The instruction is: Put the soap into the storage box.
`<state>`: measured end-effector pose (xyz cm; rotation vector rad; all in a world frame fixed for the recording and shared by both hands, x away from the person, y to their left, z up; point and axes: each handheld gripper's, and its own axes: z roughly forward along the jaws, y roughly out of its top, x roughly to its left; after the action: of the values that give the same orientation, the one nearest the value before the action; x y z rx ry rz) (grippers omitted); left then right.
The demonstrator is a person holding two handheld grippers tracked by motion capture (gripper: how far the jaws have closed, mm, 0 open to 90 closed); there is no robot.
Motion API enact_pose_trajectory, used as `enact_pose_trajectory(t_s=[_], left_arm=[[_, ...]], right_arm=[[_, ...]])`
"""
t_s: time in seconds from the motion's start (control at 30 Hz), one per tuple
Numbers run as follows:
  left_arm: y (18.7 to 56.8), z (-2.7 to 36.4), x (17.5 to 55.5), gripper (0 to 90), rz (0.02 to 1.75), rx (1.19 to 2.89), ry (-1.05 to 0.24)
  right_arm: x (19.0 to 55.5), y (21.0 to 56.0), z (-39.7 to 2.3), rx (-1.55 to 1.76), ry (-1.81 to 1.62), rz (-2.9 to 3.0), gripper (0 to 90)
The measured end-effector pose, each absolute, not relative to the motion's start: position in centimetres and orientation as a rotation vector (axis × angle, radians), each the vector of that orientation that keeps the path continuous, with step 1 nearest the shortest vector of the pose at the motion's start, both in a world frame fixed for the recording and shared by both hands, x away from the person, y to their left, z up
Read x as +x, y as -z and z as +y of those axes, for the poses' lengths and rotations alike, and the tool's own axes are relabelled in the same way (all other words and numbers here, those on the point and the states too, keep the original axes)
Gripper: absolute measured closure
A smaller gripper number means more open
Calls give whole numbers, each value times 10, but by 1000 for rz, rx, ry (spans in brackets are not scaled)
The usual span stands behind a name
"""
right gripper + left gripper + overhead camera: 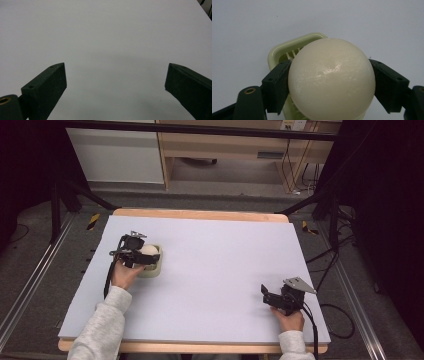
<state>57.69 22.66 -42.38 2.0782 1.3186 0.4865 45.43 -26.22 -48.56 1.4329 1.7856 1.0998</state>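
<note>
Egg [331, 80], cream, smooth, likely slippery and fragile: clamped across its widest part by left gripper [331, 82], over a pale green slotted holder [153, 268] near the worktop's [225, 270] left edge. Right gripper [270, 296]: wide open, empty, near front right corner.

high: overhead, forward-down | claw cams: close, low | shared: table [210, 270]
</note>
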Motion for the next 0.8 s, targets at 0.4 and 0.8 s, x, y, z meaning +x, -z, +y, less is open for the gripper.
enact_pose_trajectory(t_s=[0.4, 0.8], left_arm=[[431, 229, 582, 226, 1354, 2100, -509], [437, 226, 583, 226, 1360, 2120, -503]], right_arm=[[454, 486, -262, 1434, -1100, 1785, 42], [454, 486, -262, 1431, -1101, 1784, 42]])
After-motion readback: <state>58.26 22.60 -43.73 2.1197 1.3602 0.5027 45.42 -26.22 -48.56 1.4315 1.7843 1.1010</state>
